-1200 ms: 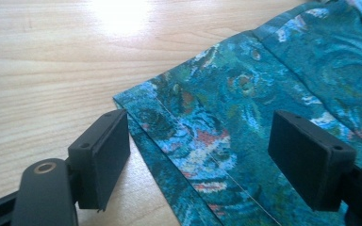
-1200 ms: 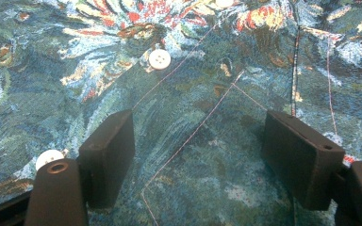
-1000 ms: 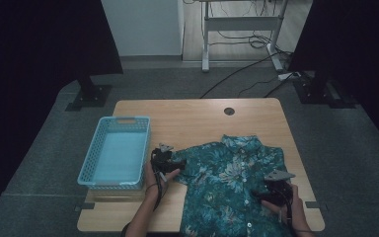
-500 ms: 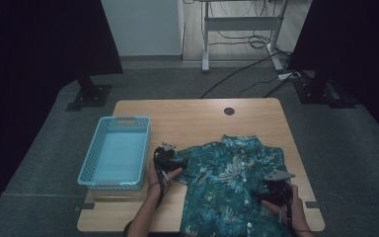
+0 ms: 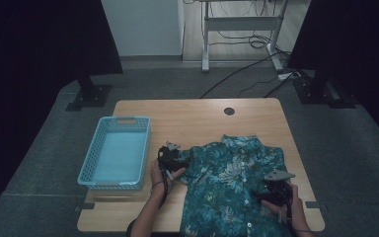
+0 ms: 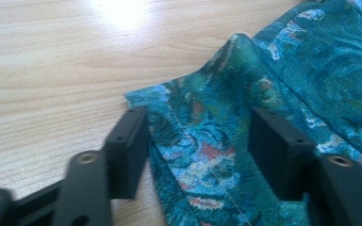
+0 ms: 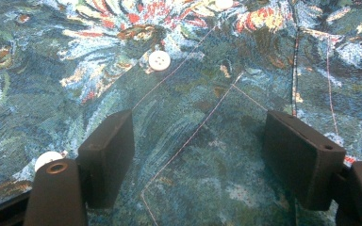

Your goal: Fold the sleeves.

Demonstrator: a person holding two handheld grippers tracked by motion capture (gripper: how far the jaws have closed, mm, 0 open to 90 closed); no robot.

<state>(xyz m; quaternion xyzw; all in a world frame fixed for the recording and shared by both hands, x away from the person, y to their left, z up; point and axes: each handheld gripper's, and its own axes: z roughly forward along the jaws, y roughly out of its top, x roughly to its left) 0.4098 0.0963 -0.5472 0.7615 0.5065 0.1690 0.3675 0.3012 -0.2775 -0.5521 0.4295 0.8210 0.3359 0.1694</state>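
A teal floral shirt point(image 5: 232, 182) lies flat, front up, on the right half of the wooden table point(image 5: 202, 118). My left gripper point(image 5: 177, 160) sits at the shirt's left sleeve edge. In the left gripper view its jaws point(image 6: 201, 117) straddle a raised fold of the sleeve point(image 6: 207, 94). They have just been closing, but the pads stand apart from the cloth. My right gripper point(image 5: 262, 195) rests on the shirt's lower right part. In the right gripper view it point(image 7: 200, 122) is open over the cloth near a white button point(image 7: 159, 60).
A light blue plastic basket point(image 5: 116, 153) stands on the table's left side, close to my left hand. A round cable hole point(image 5: 229, 111) sits near the far edge. Dark stands and a desk frame with cables are on the floor beyond.
My left gripper has edged slightly right onto the sleeve. The right hand and the shirt have not visibly moved.
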